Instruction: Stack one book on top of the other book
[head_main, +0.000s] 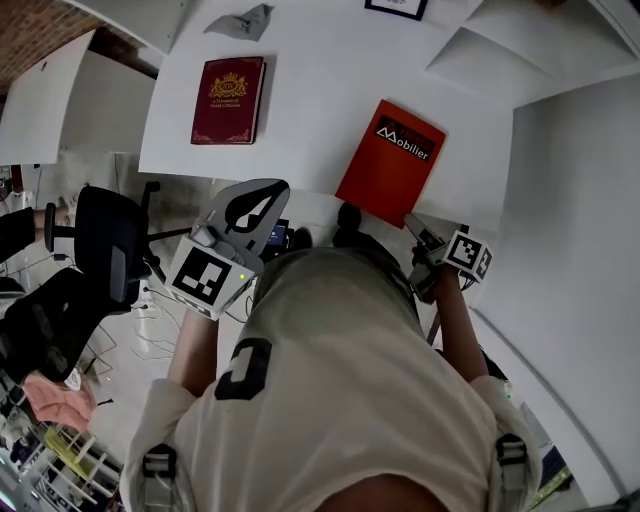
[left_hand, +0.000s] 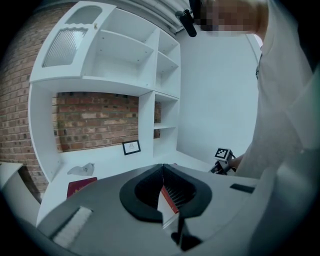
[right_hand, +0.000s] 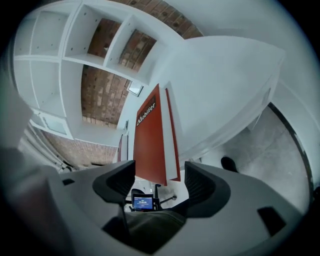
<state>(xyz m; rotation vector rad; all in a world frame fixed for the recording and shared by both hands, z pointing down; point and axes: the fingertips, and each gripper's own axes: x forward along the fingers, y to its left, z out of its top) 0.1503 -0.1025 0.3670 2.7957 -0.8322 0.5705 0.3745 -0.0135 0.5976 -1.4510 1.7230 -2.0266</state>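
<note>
1. Picture frame (head_main: 396, 7) at the far edge of the desk (head_main: 320, 100): the head view's top border slices it, and only a lower strip shows.
2. Maroon book (head_main: 228, 100): gold title, too small to read. In the left gripper view the left gripper (left_hand: 162, 166) covers its near part.
3. Red book (head_main: 390, 162): in that same view just a sliver peeks through below the jaws' touching tips.
4. Small lit screen (right_hand: 142, 202), right gripper view: text too tiny to make out.
5. Person's shirt (head_main: 340, 390) blocks the head view's near half.

red book (right_hand: 149, 145) overhanging table (right_hand: 220, 100), hand-held gripper (right_hand: 159, 171) parted
</note>
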